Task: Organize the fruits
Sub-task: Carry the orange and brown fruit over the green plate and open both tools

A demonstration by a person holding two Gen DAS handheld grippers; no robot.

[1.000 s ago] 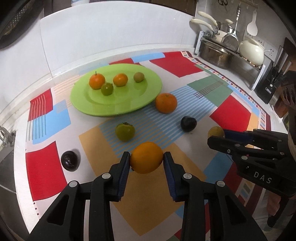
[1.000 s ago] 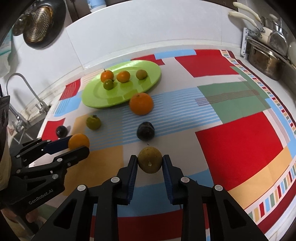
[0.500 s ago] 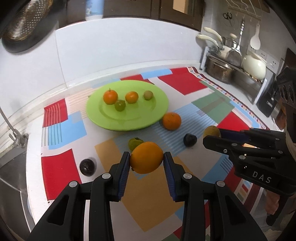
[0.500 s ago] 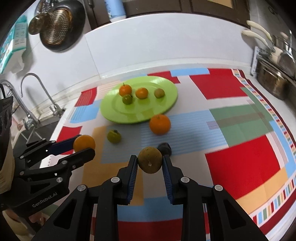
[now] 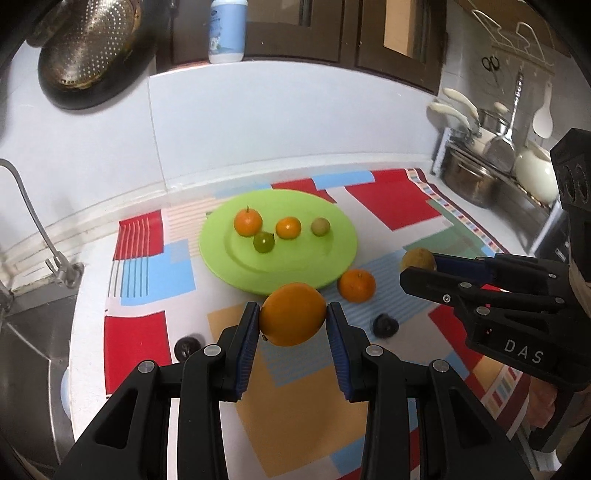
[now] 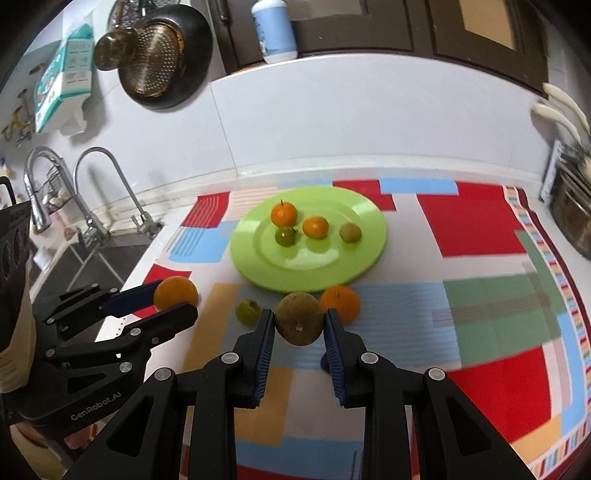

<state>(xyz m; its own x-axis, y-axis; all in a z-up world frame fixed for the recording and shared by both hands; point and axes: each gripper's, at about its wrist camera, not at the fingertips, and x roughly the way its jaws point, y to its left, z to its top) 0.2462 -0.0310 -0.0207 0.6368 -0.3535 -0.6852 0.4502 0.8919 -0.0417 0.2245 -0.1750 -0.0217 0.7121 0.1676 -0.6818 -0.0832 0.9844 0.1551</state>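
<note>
My left gripper (image 5: 292, 325) is shut on a large orange (image 5: 292, 314) and holds it above the patterned mat. My right gripper (image 6: 299, 326) is shut on a brownish-yellow fruit (image 6: 298, 317), also lifted off the mat. Each gripper shows in the other's view, the right gripper (image 5: 419, 266) at the right and the left gripper (image 6: 177, 297) at the left. A green plate (image 5: 332, 258) at the back of the mat carries two small oranges, a green fruit and a pale brownish fruit. On the mat lie another orange (image 5: 356, 285), a green fruit (image 6: 248, 311) and two dark plums (image 5: 385, 325) (image 5: 185, 346).
A sink with taps (image 6: 92, 206) lies to the left of the counter. A rack with pots and utensils (image 5: 491, 162) stands at the right. A colander (image 6: 155, 62) hangs on the white wall behind, and a bottle (image 6: 275, 29) stands on the ledge above.
Both grippers have risen with their fruits, and the mat and plate now look farther below. The green fruit on the mat is now hidden behind the held orange in the left wrist view.
</note>
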